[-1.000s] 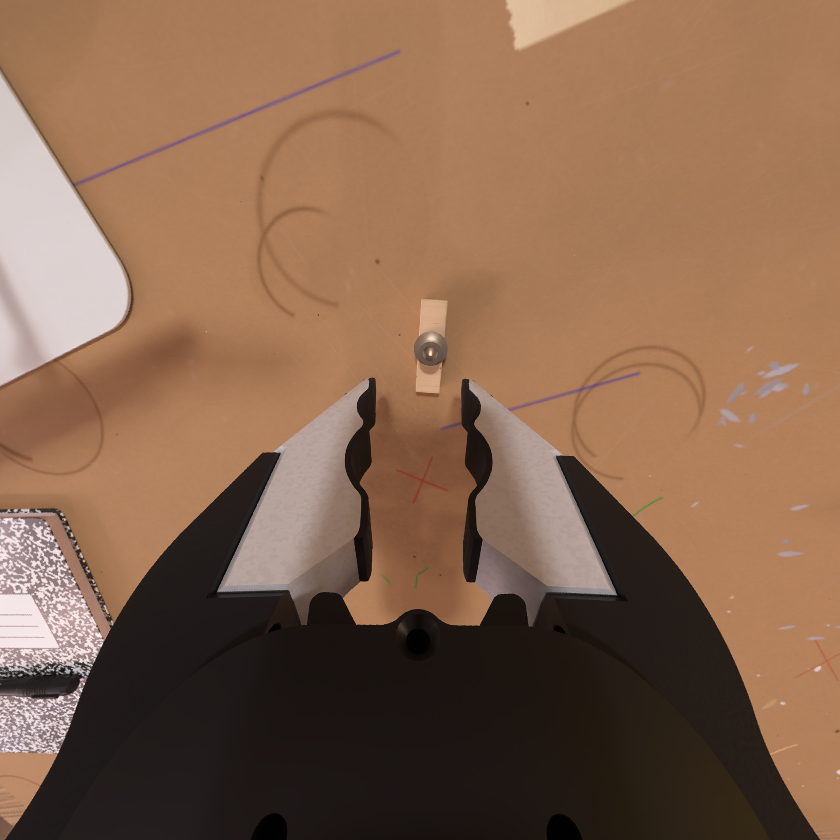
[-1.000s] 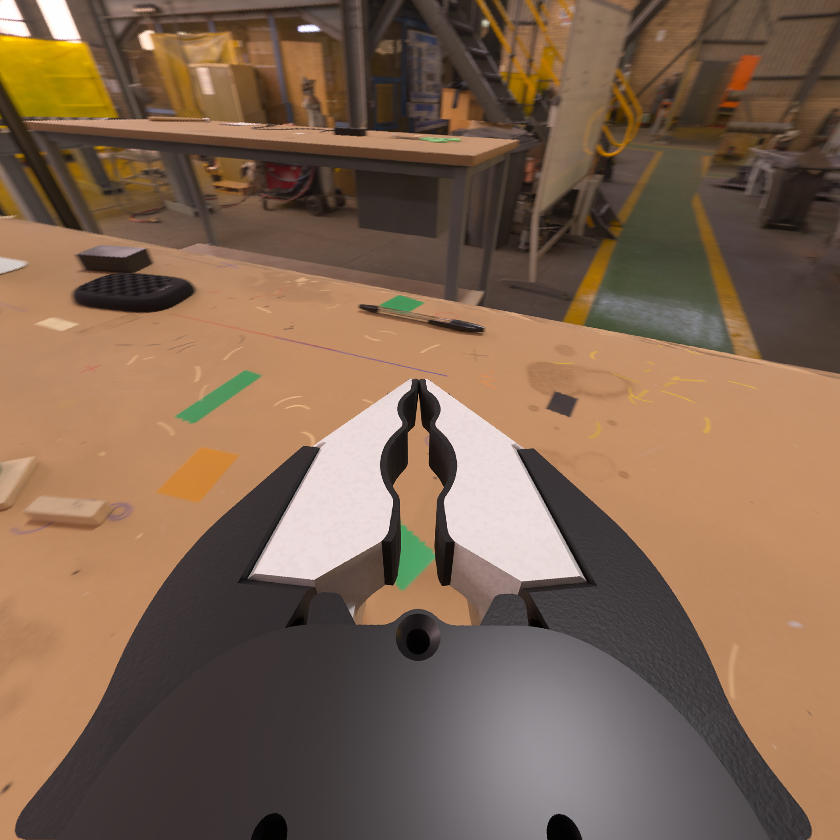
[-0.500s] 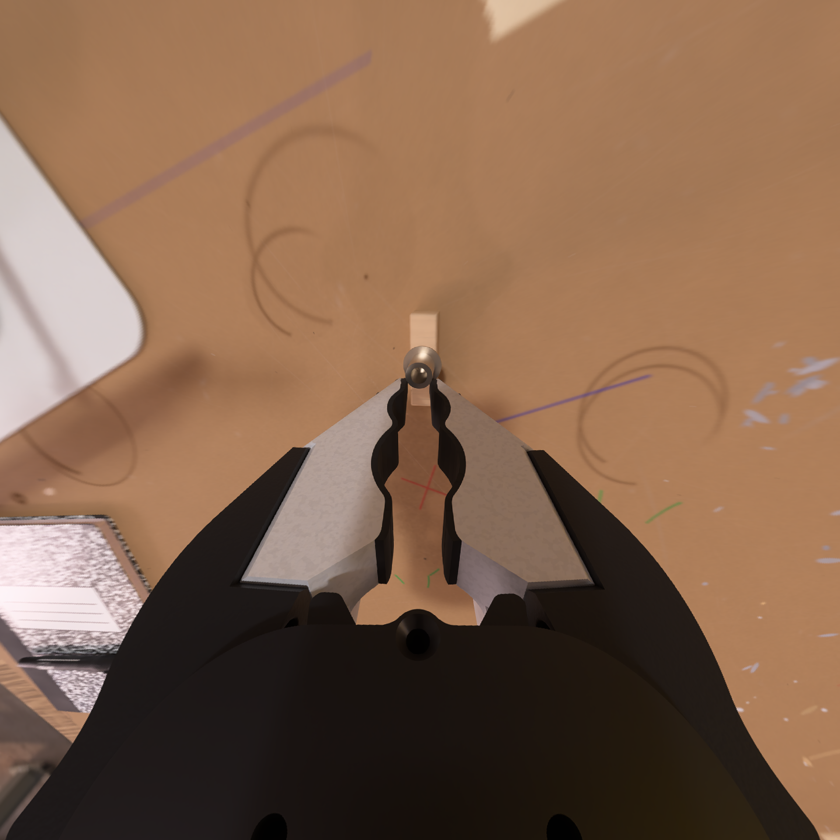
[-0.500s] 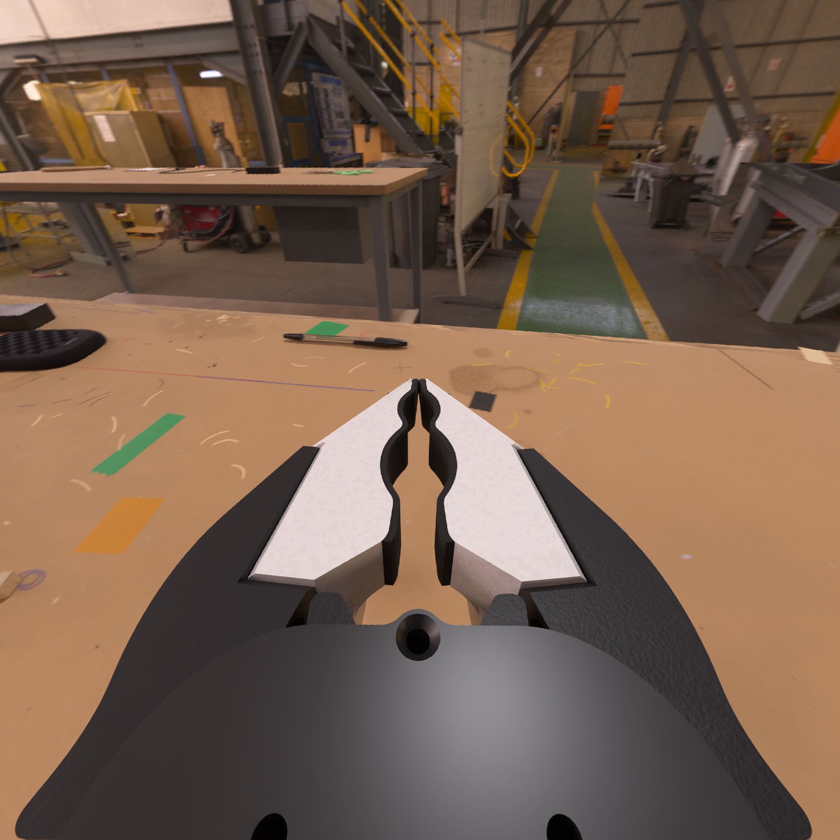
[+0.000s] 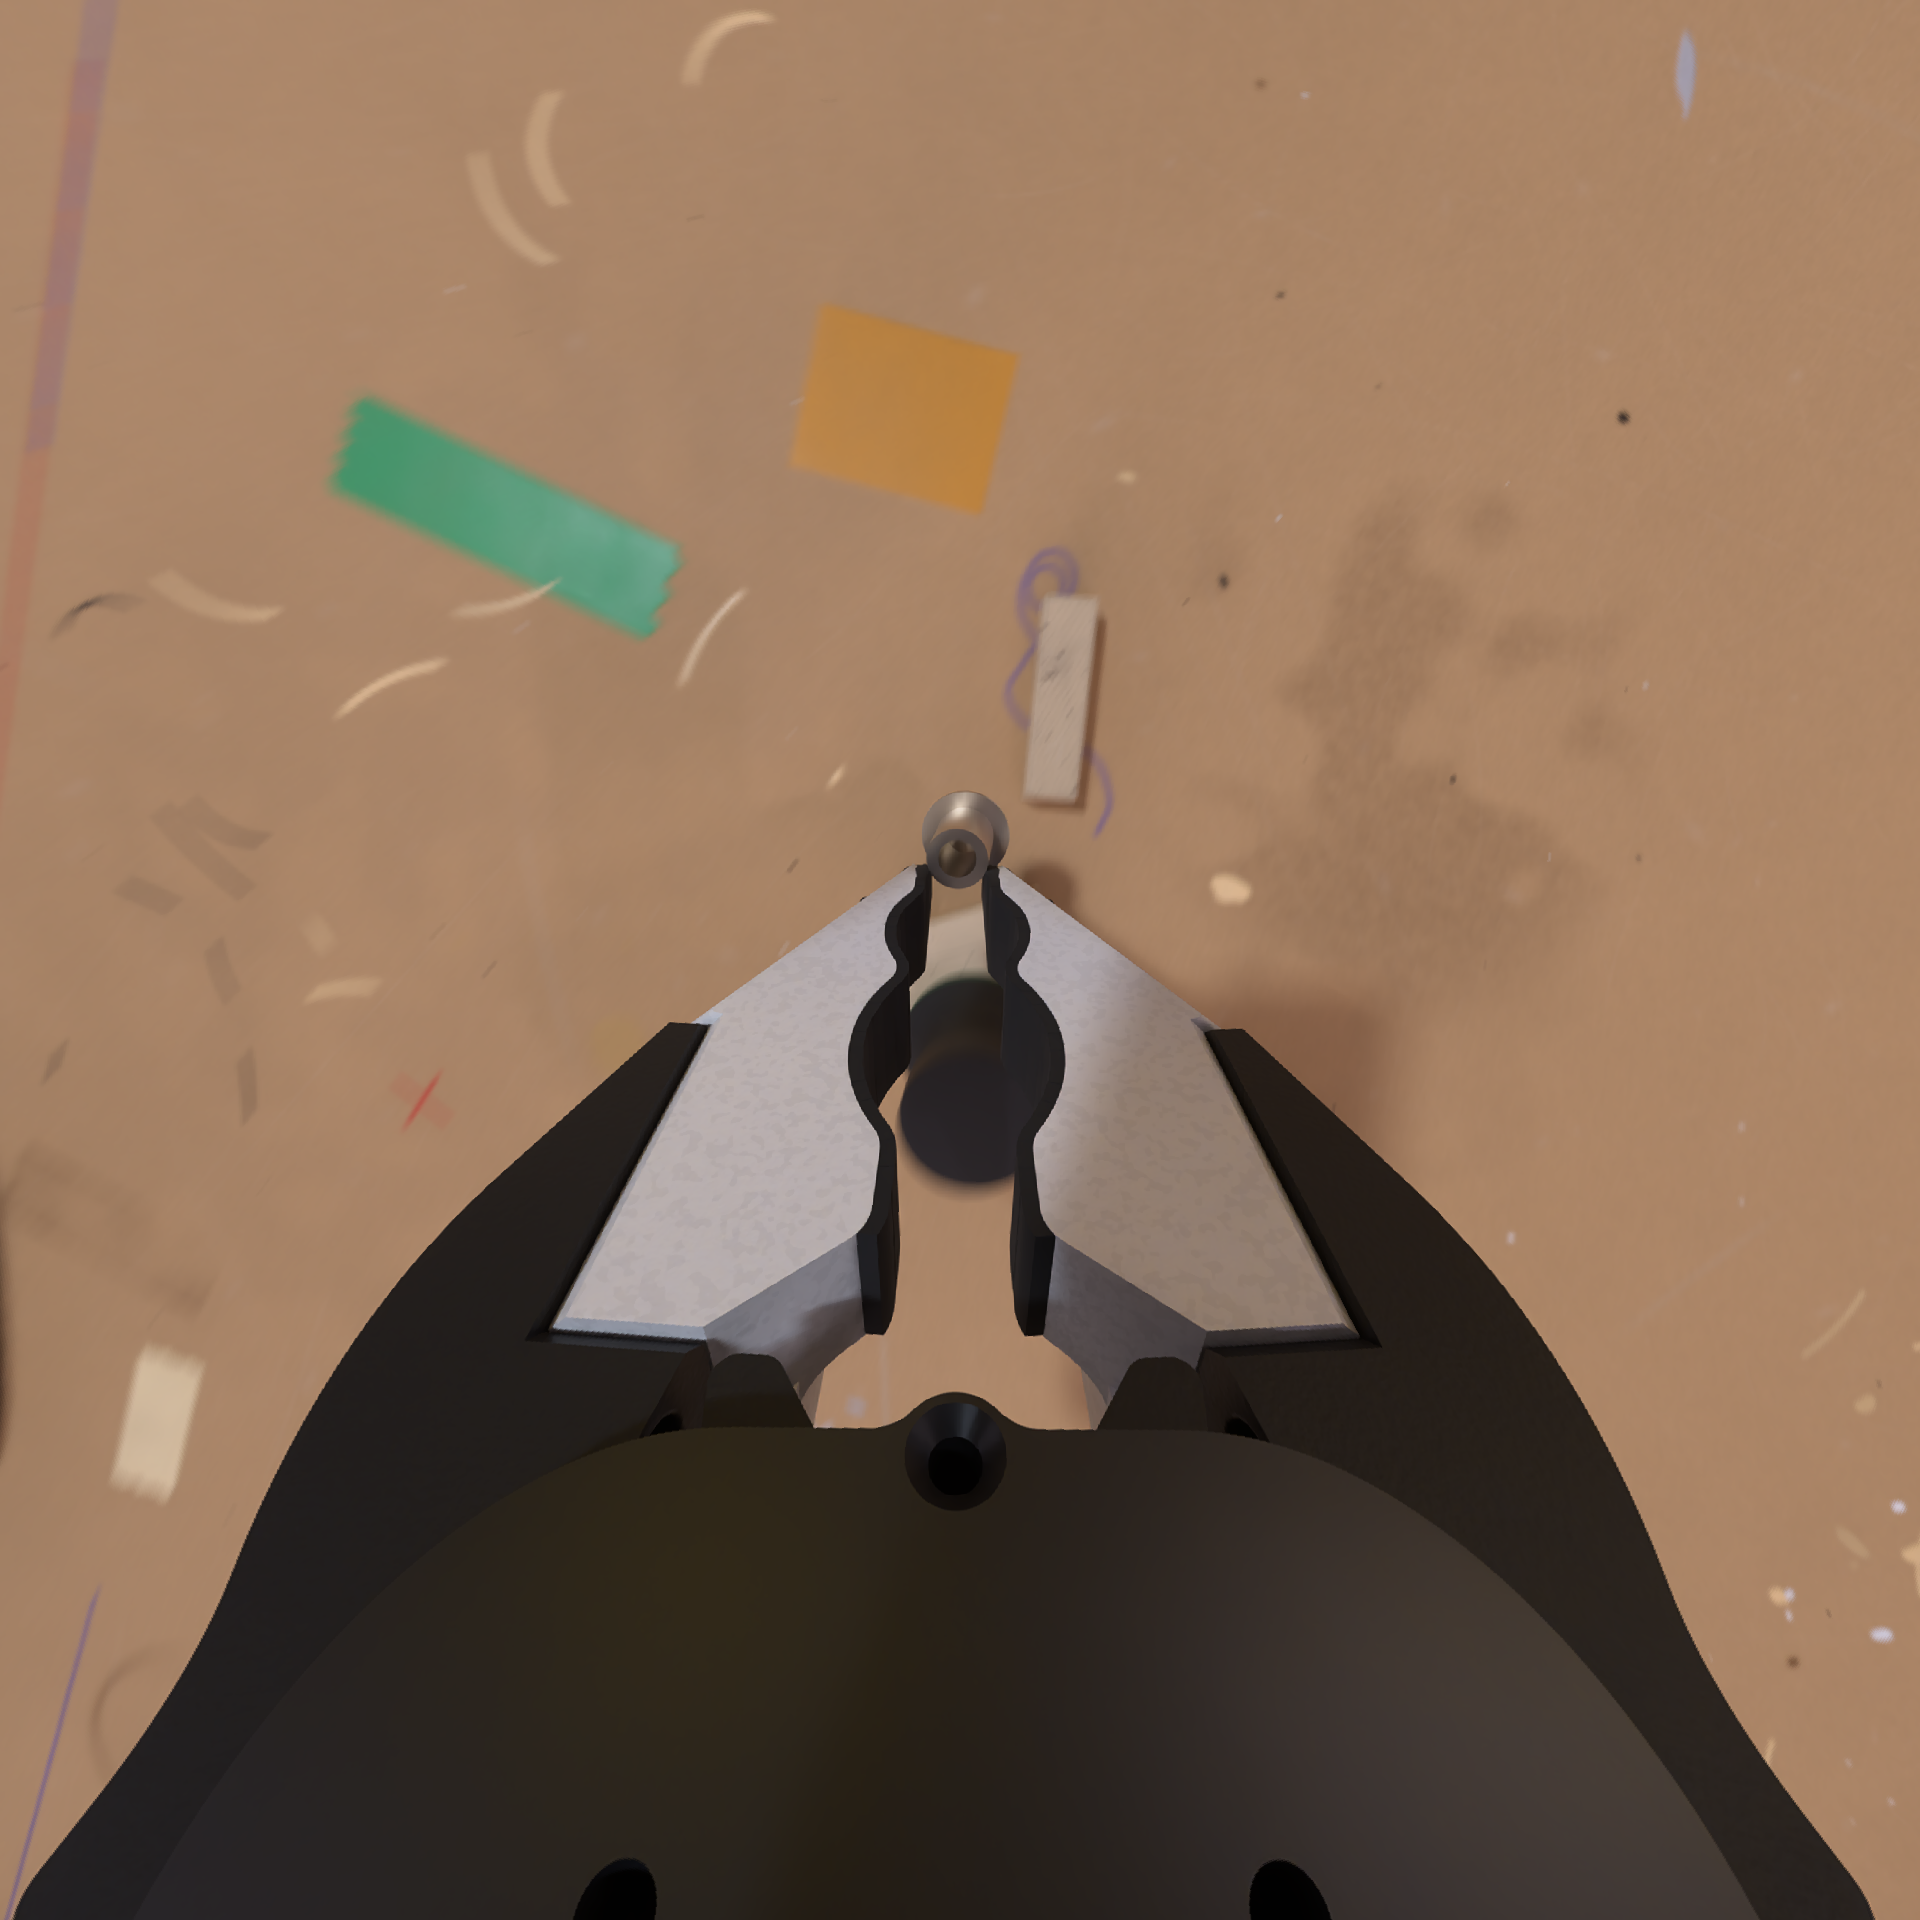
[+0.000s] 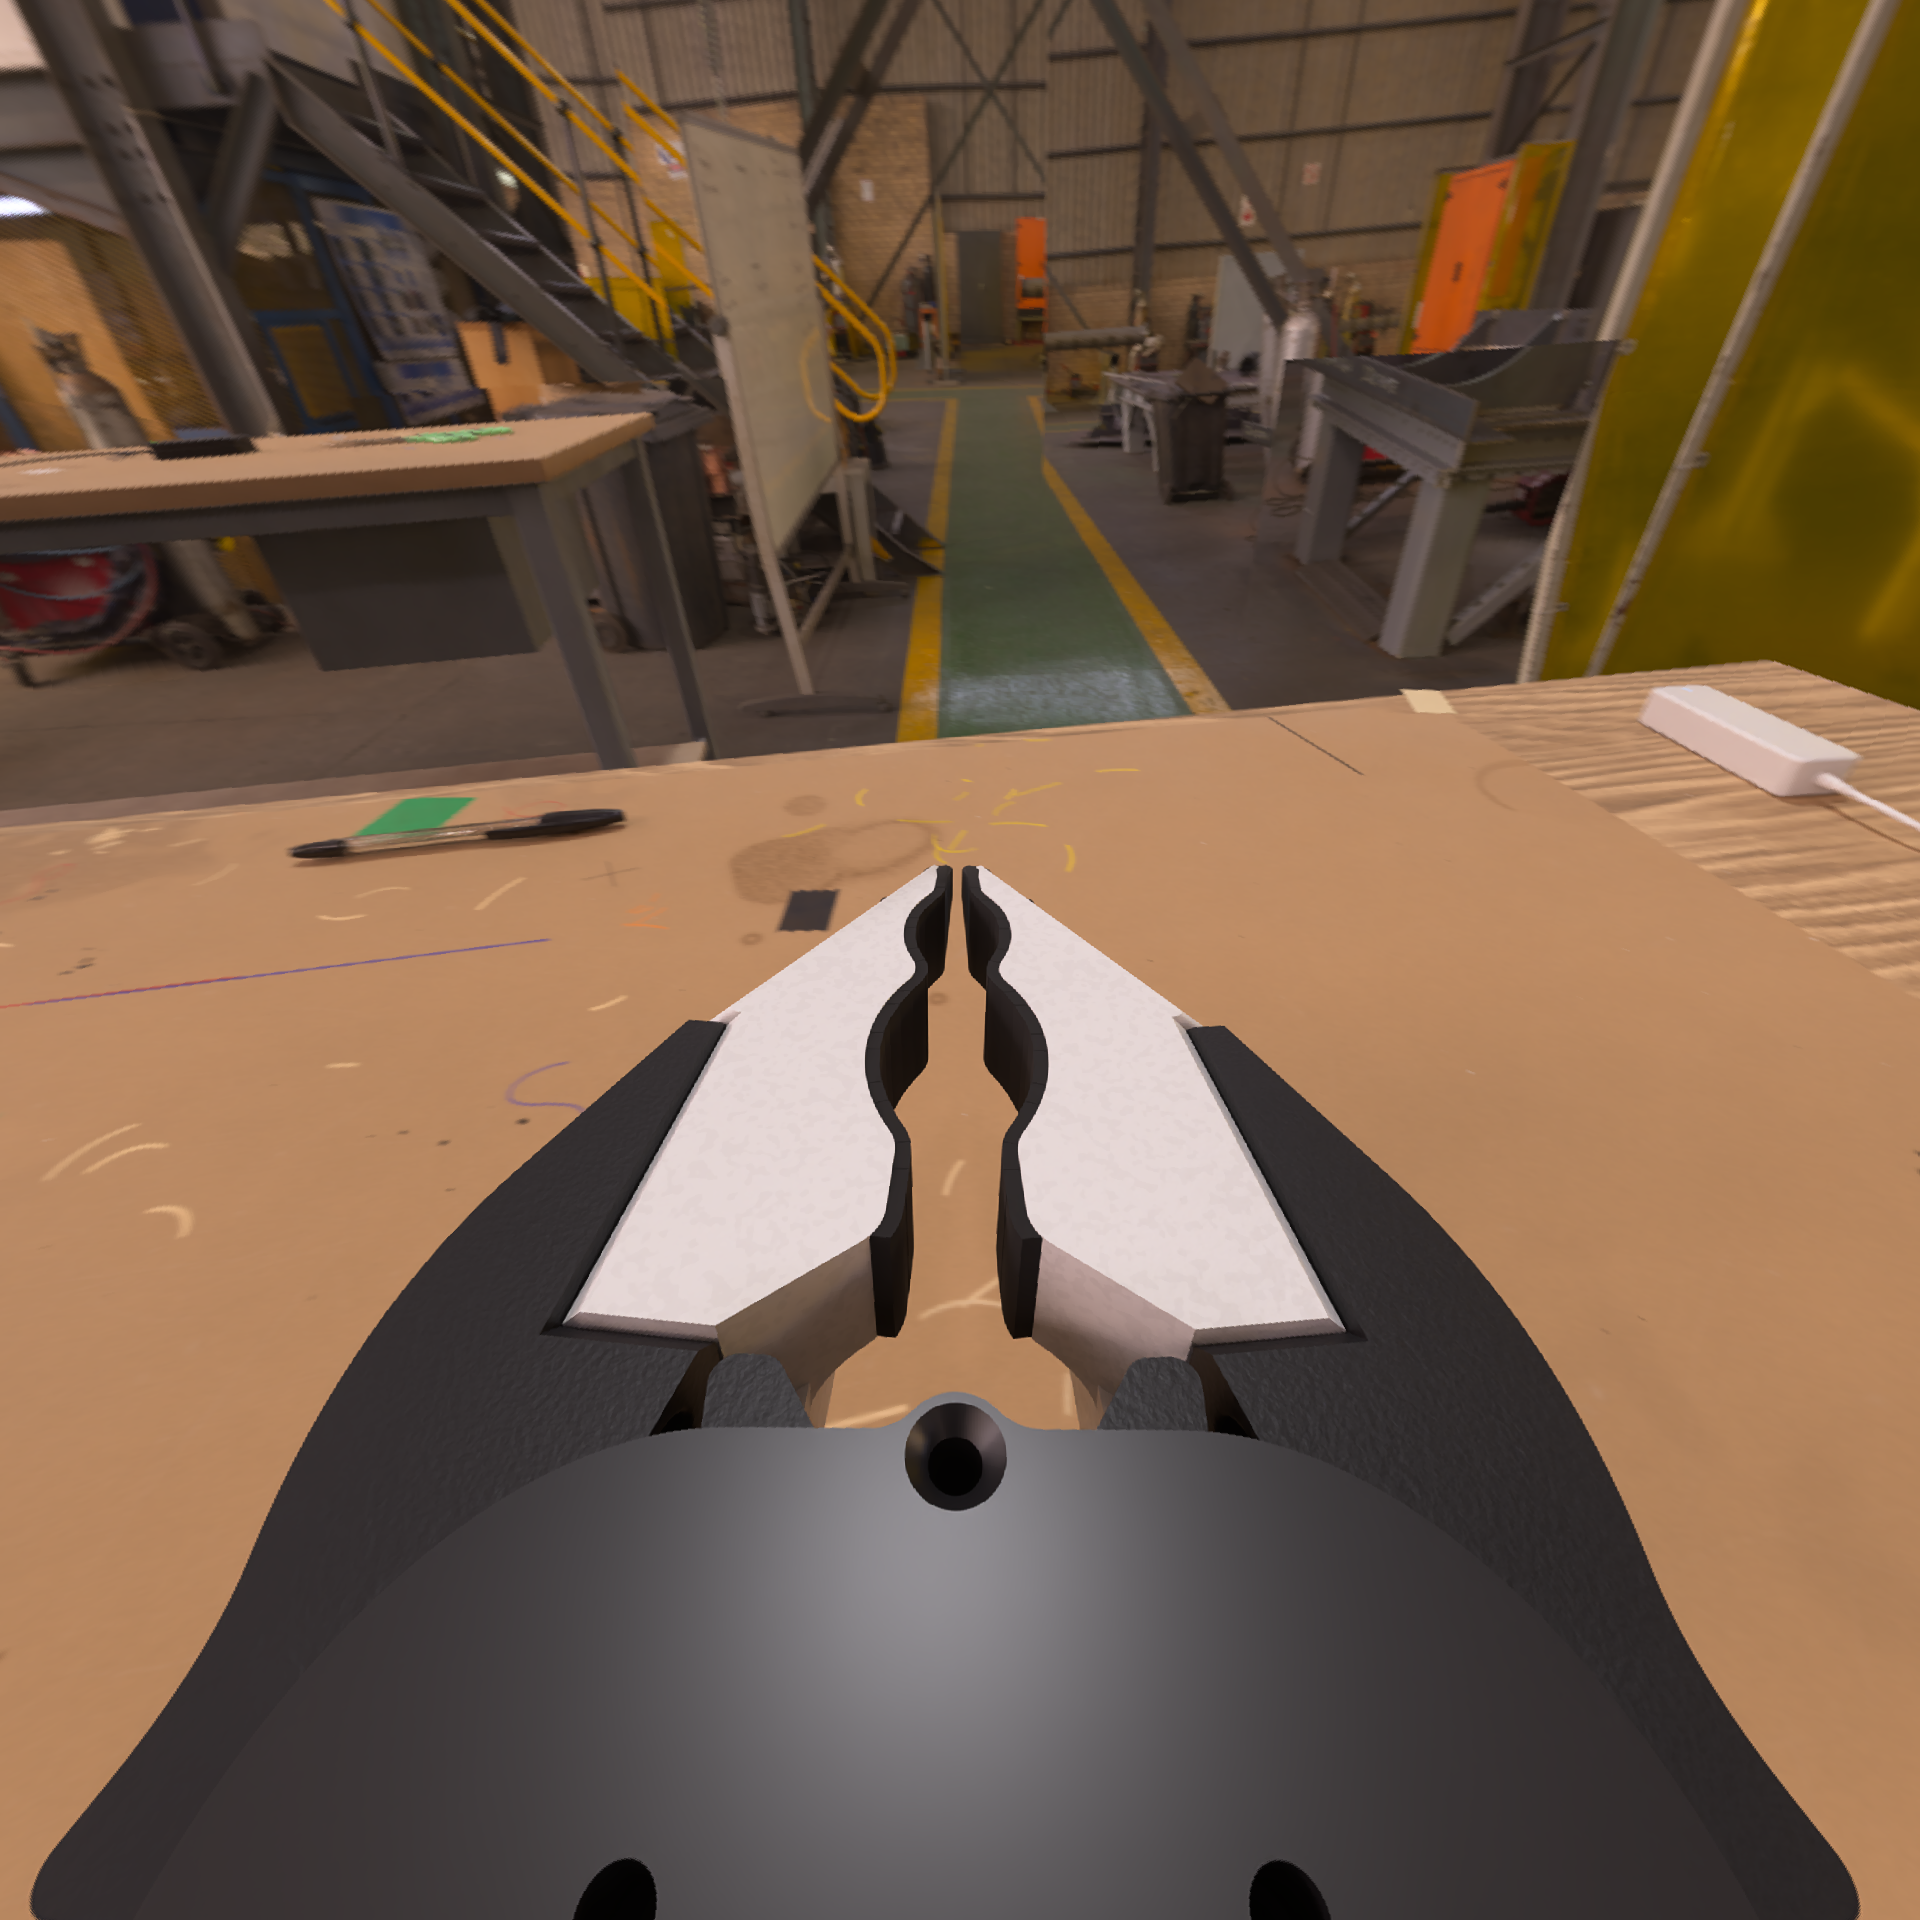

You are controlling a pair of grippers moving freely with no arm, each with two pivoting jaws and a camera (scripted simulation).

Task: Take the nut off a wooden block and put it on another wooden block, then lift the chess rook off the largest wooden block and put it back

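The nut (image 5: 964, 852), lifted from its block, is pinched in the left gripper (image 5: 957, 878), whose fingers partly hide a dark blurred shape (image 5: 956, 1091).

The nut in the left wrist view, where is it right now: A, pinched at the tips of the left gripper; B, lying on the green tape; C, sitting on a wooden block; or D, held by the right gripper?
A: the nut sits pinched at the tips of the left gripper, apart from the wooden block lying on the table beyond it.

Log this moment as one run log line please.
left gripper: shut on nut, lifted | wooden block: bare, ahead | right gripper: shut, empty
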